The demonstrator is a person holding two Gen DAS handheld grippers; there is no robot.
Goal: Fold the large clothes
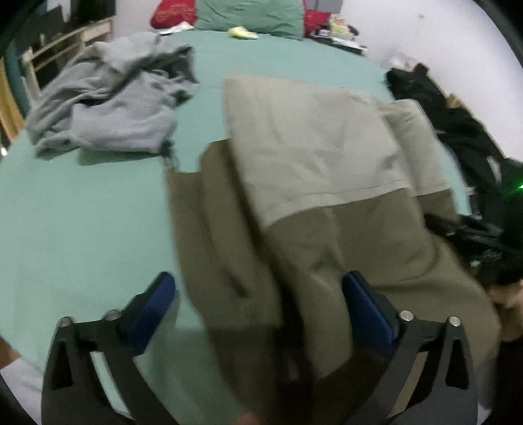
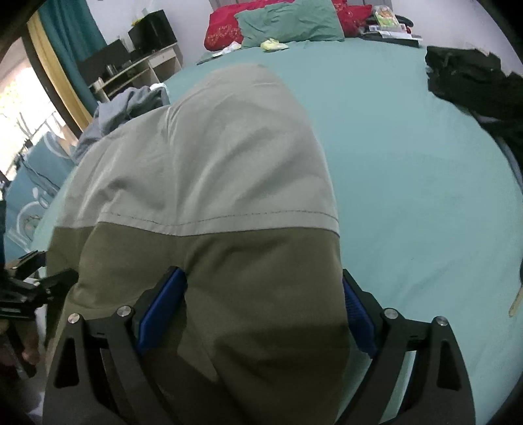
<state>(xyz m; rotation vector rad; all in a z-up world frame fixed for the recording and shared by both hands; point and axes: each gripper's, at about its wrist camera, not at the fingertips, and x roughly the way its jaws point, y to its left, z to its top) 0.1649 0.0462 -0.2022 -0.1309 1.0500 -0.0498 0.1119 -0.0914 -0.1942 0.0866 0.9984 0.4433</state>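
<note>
A two-tone garment, light beige above and olive below (image 1: 310, 202), lies along the green bed sheet (image 1: 81, 222). My left gripper (image 1: 258, 287) is open, with the olive cloth lying between its blue pads (image 1: 362, 307). In the right wrist view the same garment (image 2: 212, 196) fills the middle. My right gripper (image 2: 263, 291) is open, its blue pads (image 2: 163, 300) wide apart on either side of the olive part. I cannot tell whether the pads touch the cloth.
A crumpled grey garment (image 1: 108, 98) lies at the far left of the bed. Black clothes (image 1: 457, 124) lie along the right edge by the wall. A green pillow (image 2: 291, 23) and red pillows (image 2: 225, 29) sit at the head. A desk (image 2: 137, 68) stands left.
</note>
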